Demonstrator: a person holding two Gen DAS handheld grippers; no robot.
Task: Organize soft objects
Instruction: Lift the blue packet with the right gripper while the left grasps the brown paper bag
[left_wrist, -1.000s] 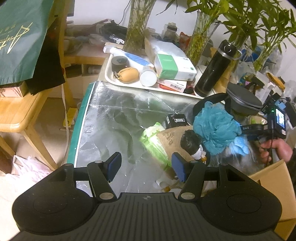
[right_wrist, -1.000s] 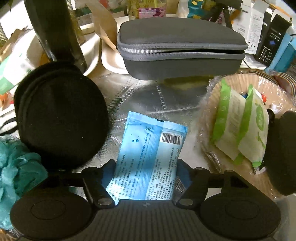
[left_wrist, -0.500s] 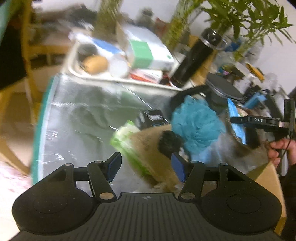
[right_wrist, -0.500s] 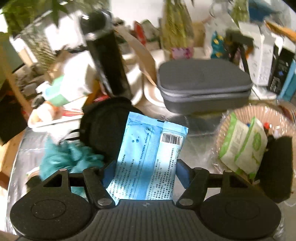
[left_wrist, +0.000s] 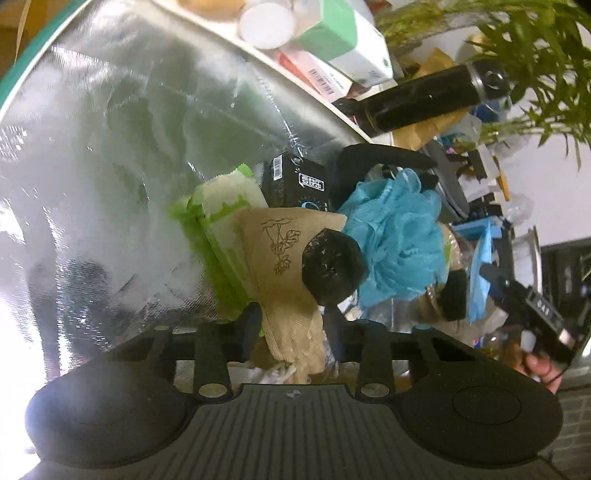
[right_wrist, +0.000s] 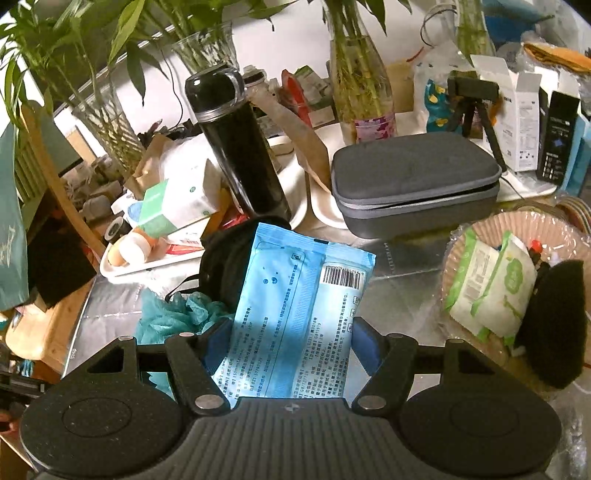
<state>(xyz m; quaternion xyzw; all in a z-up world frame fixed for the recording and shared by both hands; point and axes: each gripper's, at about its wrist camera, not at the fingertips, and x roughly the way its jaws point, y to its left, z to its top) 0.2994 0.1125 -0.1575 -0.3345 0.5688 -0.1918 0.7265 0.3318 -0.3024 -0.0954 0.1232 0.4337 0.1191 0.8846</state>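
Note:
A tan cloth pouch (left_wrist: 284, 258) with a flower drawing lies on a green wipes pack (left_wrist: 218, 236) on the silver mat. My left gripper (left_wrist: 291, 325) points down at it; its jaws are closing, and the bunched tan cloth fills the gap between the pads. A black round thing (left_wrist: 332, 273) and a blue mesh pouf (left_wrist: 399, 240) lie just to the right. My right gripper (right_wrist: 288, 343) is shut on a light blue packet (right_wrist: 295, 314), held up above the table. It also shows in the left wrist view, where the blue packet (left_wrist: 480, 273) hangs at the right.
A wrapped basket (right_wrist: 517, 225) at the right holds a green wipes pack (right_wrist: 491, 284) and a black pad (right_wrist: 554, 325). Behind stand a grey case (right_wrist: 413, 184), a black bottle (right_wrist: 240, 147), a white tray (right_wrist: 147, 266) and vases. A black pouch (right_wrist: 225, 258) lies by the pouf (right_wrist: 173, 317).
The left gripper dropped and tilted down onto the pile, and its jaws narrowed around the tan pouch. The right gripper lifted the blue packet off the mat.

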